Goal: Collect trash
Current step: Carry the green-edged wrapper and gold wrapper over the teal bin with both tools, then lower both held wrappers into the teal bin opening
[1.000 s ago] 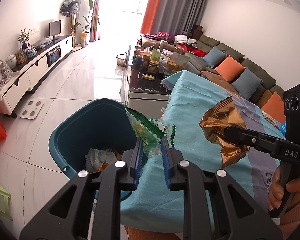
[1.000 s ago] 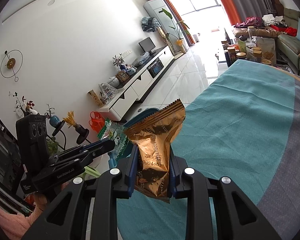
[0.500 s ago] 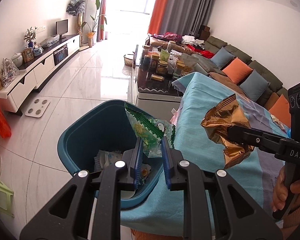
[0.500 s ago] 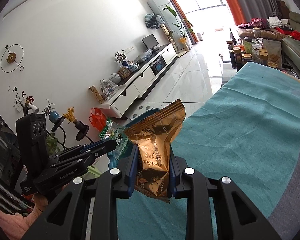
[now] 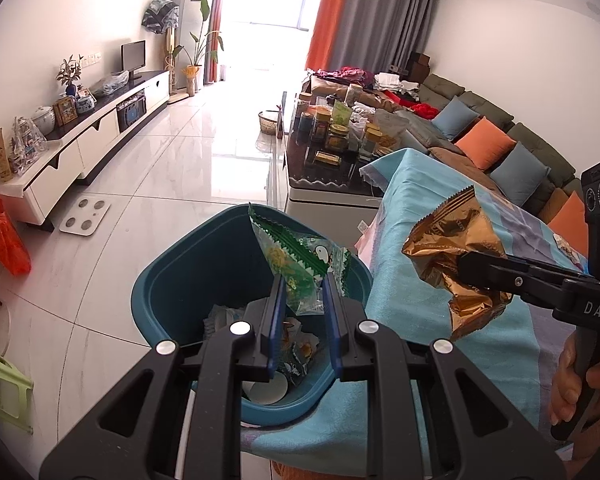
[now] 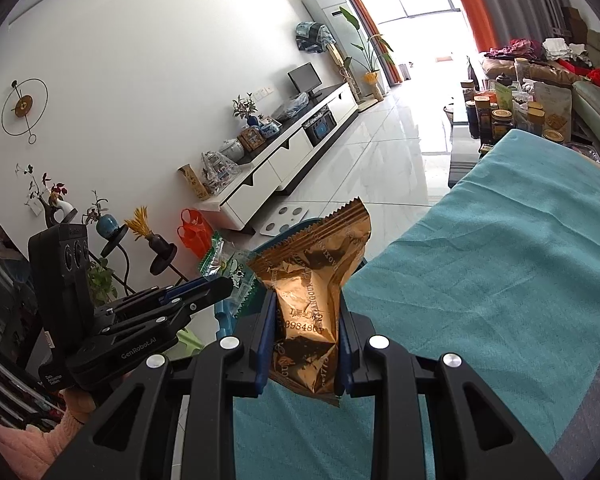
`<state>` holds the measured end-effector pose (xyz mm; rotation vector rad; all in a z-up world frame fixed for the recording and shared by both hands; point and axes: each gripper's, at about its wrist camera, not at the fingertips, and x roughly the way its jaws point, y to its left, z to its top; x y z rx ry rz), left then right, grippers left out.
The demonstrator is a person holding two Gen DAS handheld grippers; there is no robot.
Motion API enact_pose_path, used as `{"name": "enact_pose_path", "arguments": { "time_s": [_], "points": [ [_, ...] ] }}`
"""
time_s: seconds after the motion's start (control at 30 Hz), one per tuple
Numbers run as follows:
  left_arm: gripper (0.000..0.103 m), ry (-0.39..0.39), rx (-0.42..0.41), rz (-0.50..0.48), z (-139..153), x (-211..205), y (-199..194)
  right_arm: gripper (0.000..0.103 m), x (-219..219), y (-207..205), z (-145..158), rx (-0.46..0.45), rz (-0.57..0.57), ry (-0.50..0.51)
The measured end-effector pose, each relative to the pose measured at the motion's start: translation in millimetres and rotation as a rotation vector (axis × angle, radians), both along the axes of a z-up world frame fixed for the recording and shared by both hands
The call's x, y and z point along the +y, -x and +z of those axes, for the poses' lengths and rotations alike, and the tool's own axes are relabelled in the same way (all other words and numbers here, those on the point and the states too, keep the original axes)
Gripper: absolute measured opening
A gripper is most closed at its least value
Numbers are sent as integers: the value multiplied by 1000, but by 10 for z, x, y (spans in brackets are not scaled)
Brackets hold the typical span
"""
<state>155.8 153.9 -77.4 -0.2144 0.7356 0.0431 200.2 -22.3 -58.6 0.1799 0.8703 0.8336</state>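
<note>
— What's over on the left, from where you stand?

— Along the wall runs a white TV cabinet [image 5: 84, 136]. An orange plastic bag [image 5: 4, 236] sits on the floor at its near end, with a white bathroom scale [image 5: 85, 217] lying on the tiles close by.

— And the bin?

— The teal trash bin [image 5: 188, 264] stands on the floor, right against the edge of the table with the turquoise cloth [image 5: 400, 280]. There is paper and wrapper rubbish already inside it.

— What is the left gripper [image 5: 300, 292] doing?

— It hangs above the bin's opening, jaws clenched on a green snack wrapper [image 5: 296, 256], which sticks up between the blue pads [image 5: 277, 304].

— Moving right?

— The right gripper [image 6: 306, 332] is pinching a crumpled gold foil wrapper [image 6: 316, 276], its serrated end pointing up. That one is over the cloth, just beside the bin's rim, not above the opening. A hand [image 5: 572, 376] grips its handle.

— Behind all that?

— A dark coffee table [image 5: 328, 176] crowded with jars, and a long sofa [image 5: 500, 144] with orange and blue cushions along the right wall.
</note>
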Motion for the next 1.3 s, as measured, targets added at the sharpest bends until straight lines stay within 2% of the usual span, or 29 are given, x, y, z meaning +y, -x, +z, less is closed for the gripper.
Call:
{"name": "enact_pose_path", "arguments": {
  "time_s": [1.3],
  "points": [
    [19, -1, 38, 78, -202, 96, -158, 25, 440, -214, -66, 14, 36, 53]
  ]
}}
